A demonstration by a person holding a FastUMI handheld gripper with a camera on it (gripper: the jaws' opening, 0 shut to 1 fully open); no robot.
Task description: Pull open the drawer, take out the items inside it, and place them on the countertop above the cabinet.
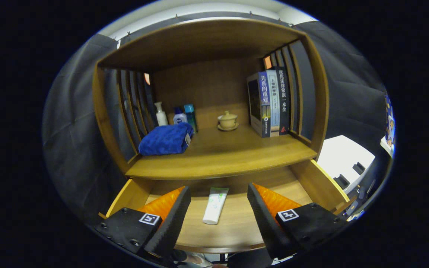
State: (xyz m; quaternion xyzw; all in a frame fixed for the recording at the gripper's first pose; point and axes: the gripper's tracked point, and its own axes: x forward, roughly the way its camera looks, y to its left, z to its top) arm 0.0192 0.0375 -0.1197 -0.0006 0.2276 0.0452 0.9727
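In the gripper view we see the claw (219,199) with its fingers spread wide apart, holding nothing. Between them a white tube (215,205) lies flat in the pulled-out drawer (311,182). Above, the counter (229,156) carries a folded blue towel (166,139), bottles (161,114), a lidded cup (228,120) and upright books (269,103).
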